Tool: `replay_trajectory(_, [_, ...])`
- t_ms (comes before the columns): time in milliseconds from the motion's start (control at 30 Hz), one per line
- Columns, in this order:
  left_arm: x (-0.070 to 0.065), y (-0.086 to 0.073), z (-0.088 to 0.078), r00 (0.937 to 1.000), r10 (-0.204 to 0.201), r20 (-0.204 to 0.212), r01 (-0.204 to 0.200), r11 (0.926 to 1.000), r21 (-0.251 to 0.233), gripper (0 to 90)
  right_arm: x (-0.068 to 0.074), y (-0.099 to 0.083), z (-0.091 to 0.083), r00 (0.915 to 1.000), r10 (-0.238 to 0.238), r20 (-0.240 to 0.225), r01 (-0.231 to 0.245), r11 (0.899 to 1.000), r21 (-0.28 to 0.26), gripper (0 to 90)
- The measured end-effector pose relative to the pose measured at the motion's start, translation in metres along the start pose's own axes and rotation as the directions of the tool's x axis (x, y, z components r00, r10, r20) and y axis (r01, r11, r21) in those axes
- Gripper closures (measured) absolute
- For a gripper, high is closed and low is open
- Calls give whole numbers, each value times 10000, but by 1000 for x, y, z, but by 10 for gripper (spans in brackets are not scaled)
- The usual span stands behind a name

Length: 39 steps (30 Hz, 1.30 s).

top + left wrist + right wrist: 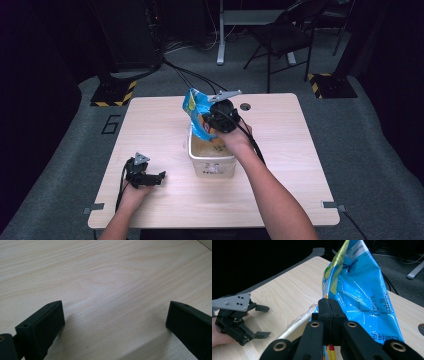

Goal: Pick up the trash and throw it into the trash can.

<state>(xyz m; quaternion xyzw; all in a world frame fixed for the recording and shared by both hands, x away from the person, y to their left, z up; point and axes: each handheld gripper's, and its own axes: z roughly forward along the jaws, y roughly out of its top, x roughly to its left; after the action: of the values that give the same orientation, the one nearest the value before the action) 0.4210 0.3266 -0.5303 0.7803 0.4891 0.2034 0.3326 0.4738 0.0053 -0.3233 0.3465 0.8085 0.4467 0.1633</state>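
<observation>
Wooden table (165, 125), mid-surface: white tub (212, 159) holding pale, grainy contents. Above its rim, blue bag (198, 112), long axis tilted, top end up and away, lower end over the tub. Right gripper (212, 121) jaws clamped on the bag's edge. Left gripper (159, 177) rests on the table, jaws apart, empty.
</observation>
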Motion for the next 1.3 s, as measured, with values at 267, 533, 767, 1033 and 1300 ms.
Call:
replay_trajectory(267, [0,0,0,10000,3,1,-3,10000,3,17,0,-11,-3,9999,-24,-115,24,10000,75,896])
replay_trajectory(533, [0,0,1,10000,-17,-19,17,10000,-30,17,3,-18,-8,9997,-90,-243,90,10000,-11,893])
replay_trajectory(767, [0,0,1,10000,-28,-13,28,10000,-24,17,2,-22,-13,9994,83,-346,-87,9999,-113,769])
replay_trajectory(1033, [0,0,1,10000,-27,-3,27,10000,-15,17,-2,-27,-24,9999,-35,-146,32,9998,-210,690])
replay_trajectory(1300, [0,0,0,10000,-34,1,34,10000,-6,17,-13,-38,-36,9995,-251,204,257,9992,-298,617])
